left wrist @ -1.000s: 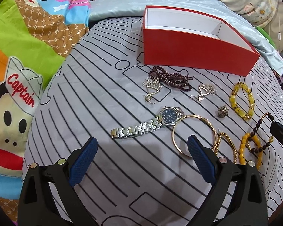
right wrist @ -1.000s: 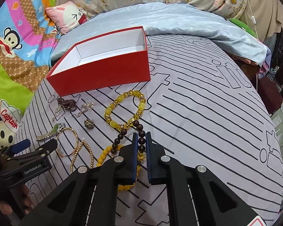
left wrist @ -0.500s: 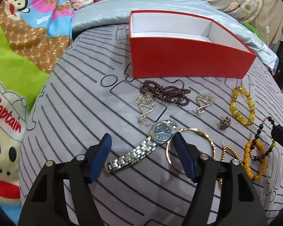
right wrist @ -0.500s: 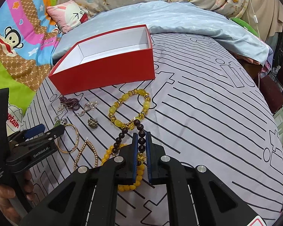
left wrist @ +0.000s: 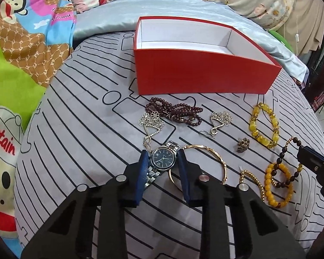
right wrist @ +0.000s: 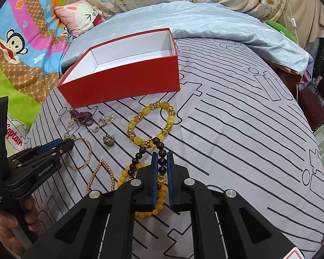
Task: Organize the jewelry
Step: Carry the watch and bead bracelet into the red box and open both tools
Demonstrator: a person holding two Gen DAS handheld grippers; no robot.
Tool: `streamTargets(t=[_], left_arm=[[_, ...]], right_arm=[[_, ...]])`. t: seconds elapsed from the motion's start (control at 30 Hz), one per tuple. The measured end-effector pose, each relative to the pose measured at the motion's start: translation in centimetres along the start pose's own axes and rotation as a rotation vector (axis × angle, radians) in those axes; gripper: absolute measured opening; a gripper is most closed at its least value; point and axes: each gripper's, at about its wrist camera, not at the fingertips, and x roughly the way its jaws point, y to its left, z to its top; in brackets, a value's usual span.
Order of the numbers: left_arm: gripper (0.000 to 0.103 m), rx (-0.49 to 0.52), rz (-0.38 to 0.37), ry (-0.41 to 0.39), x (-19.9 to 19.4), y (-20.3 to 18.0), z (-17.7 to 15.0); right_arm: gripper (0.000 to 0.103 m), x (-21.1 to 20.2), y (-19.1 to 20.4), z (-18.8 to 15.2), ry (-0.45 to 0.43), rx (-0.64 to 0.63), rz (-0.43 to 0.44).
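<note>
Jewelry lies on a grey striped sheet before an open red box (left wrist: pixel 200 73) with a white inside, also in the right wrist view (right wrist: pixel 127 79). My left gripper (left wrist: pixel 163 160) is closed around the dial of a silver watch (left wrist: pixel 163 160), its blue pads at both sides. My right gripper (right wrist: pixel 162 161) is shut on a dark brown bead bracelet (right wrist: pixel 161 149), which lies over a small yellow bead bracelet (right wrist: pixel 127 174). A large yellow bead bracelet (left wrist: pixel 264 125), a gold bangle (left wrist: pixel 207 151), two silver flower earrings (left wrist: pixel 221 117), a maroon bead strand (left wrist: pixel 177 111) and a brown ring (left wrist: pixel 243 144) lie loose.
A gold bead chain (right wrist: pixel 102 174) lies left of my right gripper. A pale blue quilt (right wrist: pixel 216 19) and a pink pillow (right wrist: pixel 80 15) lie behind the box. A cartoon monkey blanket (left wrist: pixel 21 43) covers the left side. The bed's edge drops off at the right.
My left gripper moved forward over the watch and narrowed its jaws onto the dial. My right gripper stayed shut on the dark bead bracelet, hardly moving.
</note>
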Motion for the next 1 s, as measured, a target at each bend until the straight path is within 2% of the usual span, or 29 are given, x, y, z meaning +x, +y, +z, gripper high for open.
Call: streamTargets(t=[0.2, 0.63, 1.0], left_arm=[[0.024, -0.030, -0.007, 0.003, -0.9, 0.2, -0.3], [0.024, -0.061, -0.004, -0.052, -5.4, 0.1, -0.5], [0.024, -0.044, -0.009, -0.137, -9.8, -0.9, 2.4]], right_arm=[[0.007, -0.5, 0.1, 0.1, -0.010, -0.004, 0.008], [0.007, -3.1, 0.4, 0.7, -0.052, -0.010, 0.066], [0.007, -5.4, 0.6, 3.0, -0.109, -0.026, 0.126]])
